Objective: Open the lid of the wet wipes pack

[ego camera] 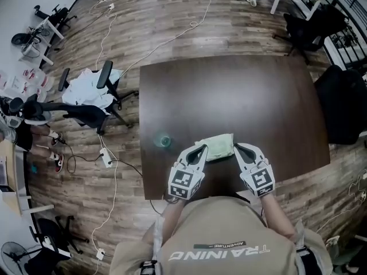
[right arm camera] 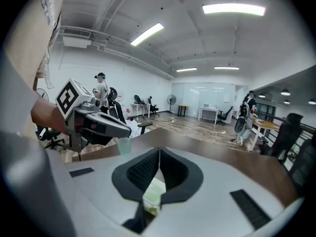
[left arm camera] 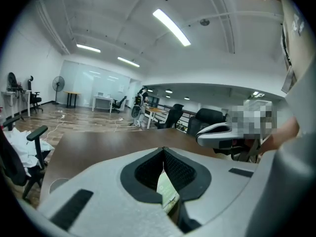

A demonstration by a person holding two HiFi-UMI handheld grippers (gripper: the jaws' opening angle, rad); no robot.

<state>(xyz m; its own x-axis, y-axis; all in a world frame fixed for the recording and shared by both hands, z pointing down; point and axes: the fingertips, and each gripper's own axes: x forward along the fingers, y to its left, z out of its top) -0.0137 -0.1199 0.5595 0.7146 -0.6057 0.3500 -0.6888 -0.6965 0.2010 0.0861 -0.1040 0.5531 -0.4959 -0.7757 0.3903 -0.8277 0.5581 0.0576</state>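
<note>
The pale green wet wipes pack [ego camera: 217, 146] lies flat near the front edge of the dark brown table [ego camera: 241, 96]. My left gripper [ego camera: 202, 148] is at the pack's left end and my right gripper [ego camera: 236, 147] at its right end, both pointing away from me. In the left gripper view the jaws [left arm camera: 164, 149] meet at their tips, and the pack [left arm camera: 168, 194] shows below through the gap behind them. In the right gripper view the jaws [right arm camera: 159, 149] are likewise shut, with the pack [right arm camera: 153, 194] just beneath. I cannot see the pack's lid.
A small translucent teal cup [ego camera: 165, 140] stands on the table left of the pack and also shows as the cup [right arm camera: 124, 145] in the right gripper view. An office chair draped with white cloth [ego camera: 92, 90] stands left of the table. Cables and a power strip [ego camera: 106, 157] lie on the wooden floor.
</note>
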